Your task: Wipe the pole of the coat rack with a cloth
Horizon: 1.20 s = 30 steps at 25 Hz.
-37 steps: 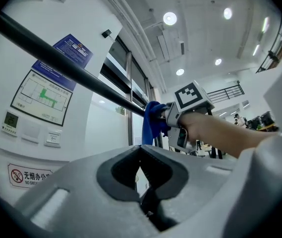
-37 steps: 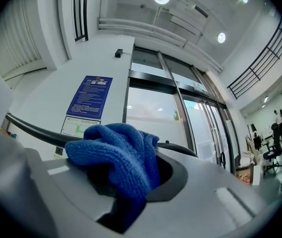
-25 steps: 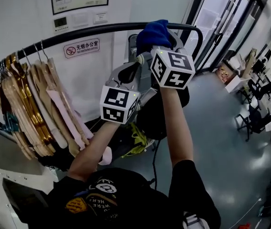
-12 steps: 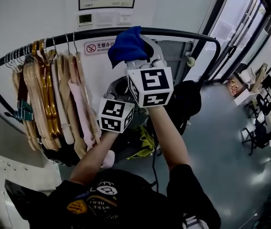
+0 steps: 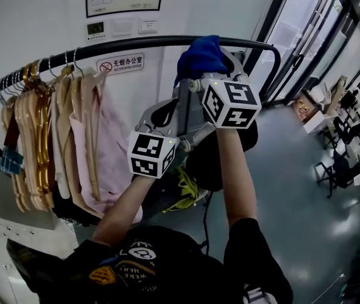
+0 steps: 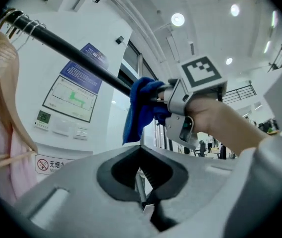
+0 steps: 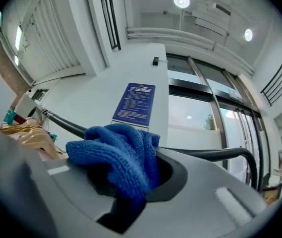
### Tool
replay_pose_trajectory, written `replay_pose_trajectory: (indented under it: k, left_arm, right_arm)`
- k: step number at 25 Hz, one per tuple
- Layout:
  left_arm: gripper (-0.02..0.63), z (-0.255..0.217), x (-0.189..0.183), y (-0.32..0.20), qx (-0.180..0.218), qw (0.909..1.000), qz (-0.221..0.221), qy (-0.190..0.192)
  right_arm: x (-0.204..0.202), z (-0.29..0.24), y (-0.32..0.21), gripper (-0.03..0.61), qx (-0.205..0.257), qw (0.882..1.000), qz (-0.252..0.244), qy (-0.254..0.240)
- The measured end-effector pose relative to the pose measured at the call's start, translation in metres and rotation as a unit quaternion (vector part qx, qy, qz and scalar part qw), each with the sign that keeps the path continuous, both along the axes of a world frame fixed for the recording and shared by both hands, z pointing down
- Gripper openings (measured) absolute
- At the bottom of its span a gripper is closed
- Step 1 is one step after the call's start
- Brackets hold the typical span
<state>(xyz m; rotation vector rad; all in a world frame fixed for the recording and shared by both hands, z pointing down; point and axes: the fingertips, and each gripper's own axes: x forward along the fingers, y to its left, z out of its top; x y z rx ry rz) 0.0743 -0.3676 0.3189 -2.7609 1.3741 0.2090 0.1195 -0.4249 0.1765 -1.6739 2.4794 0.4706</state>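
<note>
Right tool (image 5: pixel 203 69) clamps the cloth (image 5: pixel 198 52) against the pole (image 5: pixel 135 44). Left tool (image 6: pixel 141 175), jaws together and empty, sits just below.

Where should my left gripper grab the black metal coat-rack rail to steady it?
Take the bare stretch of black metal rail between the wooden hangers and the blue cloth, coming from below. It's a roughly level round bar, unobstructed there.

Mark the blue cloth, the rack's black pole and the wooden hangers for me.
blue cloth (image 5: pixel 200 56): head view, bunched middle, above the right gripper.
black pole (image 5: pixel 135 42): head view, bare stretch left of the cloth.
wooden hangers (image 5: pixel 29 128): head view, middle of the bunch.
</note>
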Motion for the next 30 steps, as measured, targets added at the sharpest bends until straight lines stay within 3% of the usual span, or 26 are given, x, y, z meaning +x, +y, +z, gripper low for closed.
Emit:
replay_pose_trajectory:
  k: [9,13,18,22,27,30]
  left_arm:
    - [-0.003,-0.004,0.042,-0.007,0.009,0.9996,0.027,-0.008]
    - [-0.003,-0.004,0.040,-0.007,0.010,0.9997,0.021,-0.011]
    - [-0.003,0.000,0.027,-0.009,0.006,0.9999,0.005,-0.010]
    - [-0.003,0.004,0.011,-0.004,0.004,0.9999,-0.010,-0.007]
    - [-0.003,0.015,-0.008,0.012,-0.010,0.9997,-0.024,0.001]
    - [-0.003,0.024,-0.022,0.026,-0.015,0.9992,-0.036,0.009]
  right_arm:
    - [0.177,-0.002,-0.052,0.071,-0.025,0.987,0.134,-0.082]
    - [0.204,0.000,-0.060,0.066,-0.032,0.984,0.121,-0.123]
    - [0.170,0.000,-0.050,0.063,-0.014,0.987,0.110,-0.116]
    - [0.092,0.003,-0.029,0.066,-0.009,0.995,0.033,-0.095]
    - [0.002,0.000,0.004,0.069,0.019,0.999,-0.016,-0.036]
    - [-0.048,0.007,0.015,0.069,0.012,0.998,-0.058,-0.028]
